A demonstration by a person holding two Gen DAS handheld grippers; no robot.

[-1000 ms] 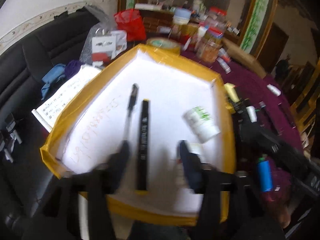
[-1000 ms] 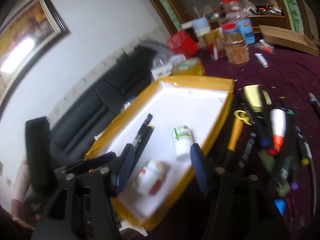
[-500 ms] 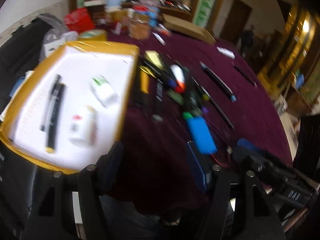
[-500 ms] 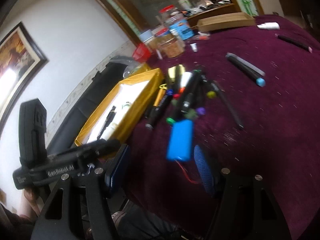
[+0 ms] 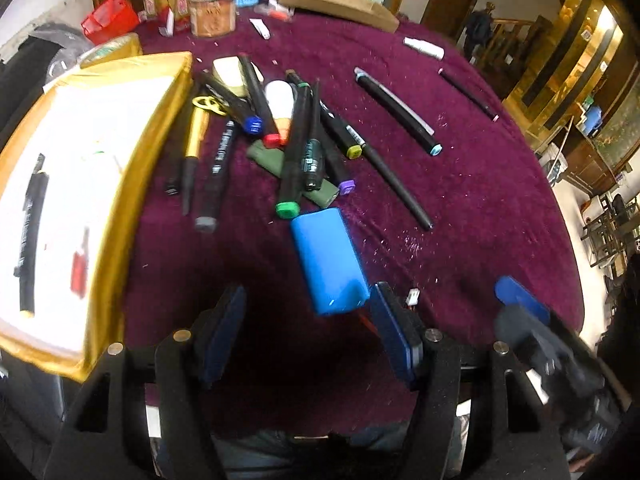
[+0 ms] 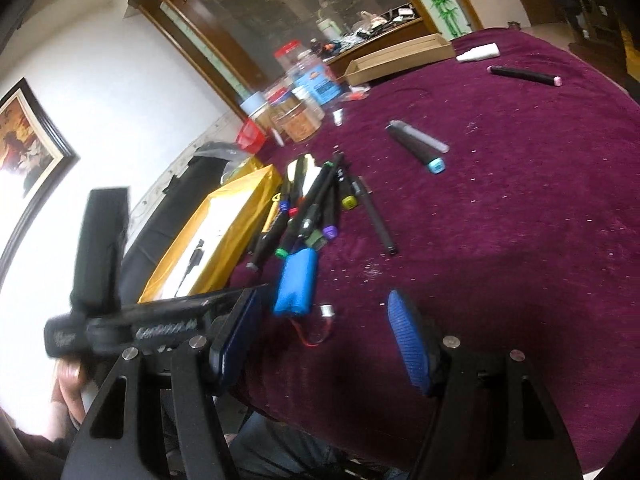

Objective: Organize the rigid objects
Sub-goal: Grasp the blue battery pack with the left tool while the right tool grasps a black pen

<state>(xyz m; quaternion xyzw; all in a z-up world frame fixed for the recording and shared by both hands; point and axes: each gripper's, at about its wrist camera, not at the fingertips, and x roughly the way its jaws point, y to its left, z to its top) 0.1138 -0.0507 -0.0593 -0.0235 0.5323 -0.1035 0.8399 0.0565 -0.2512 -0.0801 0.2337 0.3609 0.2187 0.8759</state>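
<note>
A blue battery pack (image 5: pixel 328 260) lies on the purple tablecloth just ahead of my open, empty left gripper (image 5: pixel 308 328). It also shows in the right wrist view (image 6: pixel 296 282), ahead and left of my open, empty right gripper (image 6: pixel 320 340). A pile of markers and pens (image 5: pixel 296 136) lies beyond it. A yellow-rimmed white tray (image 5: pixel 104 200) at the left holds a black marker (image 5: pixel 30 232) and a blurred red-capped item. The tray also shows in the right wrist view (image 6: pixel 236 216).
Loose markers lie apart on the cloth: a thick one with a light-blue cap (image 5: pixel 400 112), a thin black pen (image 5: pixel 468 94), a white tube (image 5: pixel 424 48). Jars (image 5: pixel 210 14) and a cardboard box (image 5: pixel 336 2) stand at the back. The table's front edge is just below both grippers.
Both grippers have swung right, from over the tray to the tablecloth in front of the blue battery pack. Both stay open and empty.
</note>
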